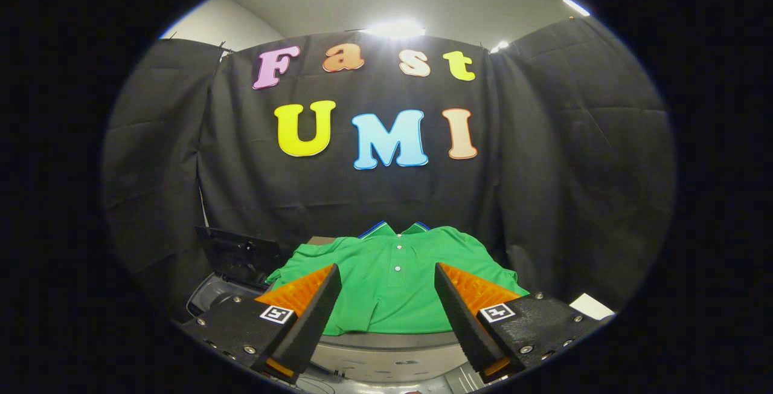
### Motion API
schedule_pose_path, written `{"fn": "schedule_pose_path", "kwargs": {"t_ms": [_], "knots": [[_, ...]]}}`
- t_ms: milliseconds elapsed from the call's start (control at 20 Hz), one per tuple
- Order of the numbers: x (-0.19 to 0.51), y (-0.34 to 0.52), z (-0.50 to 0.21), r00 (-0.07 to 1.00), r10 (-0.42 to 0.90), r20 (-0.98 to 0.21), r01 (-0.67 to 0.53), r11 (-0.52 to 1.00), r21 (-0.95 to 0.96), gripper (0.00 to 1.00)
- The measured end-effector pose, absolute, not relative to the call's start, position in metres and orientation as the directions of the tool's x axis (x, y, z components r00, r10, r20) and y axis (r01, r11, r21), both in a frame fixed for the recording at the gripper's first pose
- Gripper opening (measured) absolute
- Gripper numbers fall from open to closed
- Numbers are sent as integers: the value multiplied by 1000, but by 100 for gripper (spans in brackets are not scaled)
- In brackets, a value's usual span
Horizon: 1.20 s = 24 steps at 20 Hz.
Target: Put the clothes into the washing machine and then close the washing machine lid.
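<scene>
Green polo shirt (392, 279) lies flat just ahead of the gripper (386, 303), fingers spread wide, holding nothing. Shirt rests on a raised surface; washing machine (223, 288) sits beside it, lid (238, 252) up. Risk: pinching one layer only, so the shirt unfolds, drags, snags on the machine rim. Gripper is held level, aimed at the shirt's hem.

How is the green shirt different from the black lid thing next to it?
The green polo shirt with white buttons is soft cloth lying spread flat; the shiny black washing machine lid is hard and stands tilted up, open. The shirt is bright green; the lid is dark. The shirt lies just ahead of the open gripper, showing between its fingers; the lid sits off beside the shirt's sleeve. Both rest in front of the black cloth wall.
</scene>
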<state>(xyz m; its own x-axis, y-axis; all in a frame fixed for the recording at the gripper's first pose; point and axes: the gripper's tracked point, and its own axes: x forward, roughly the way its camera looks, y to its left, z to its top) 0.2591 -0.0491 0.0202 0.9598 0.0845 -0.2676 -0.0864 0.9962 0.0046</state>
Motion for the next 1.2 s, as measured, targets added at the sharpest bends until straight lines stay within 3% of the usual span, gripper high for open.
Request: {"fn": "schedule_pose_path", "kwargs": {"t_ms": [1200], "knots": [[423,-38,-56,795,120,-595,-139,990,14,96]]}}
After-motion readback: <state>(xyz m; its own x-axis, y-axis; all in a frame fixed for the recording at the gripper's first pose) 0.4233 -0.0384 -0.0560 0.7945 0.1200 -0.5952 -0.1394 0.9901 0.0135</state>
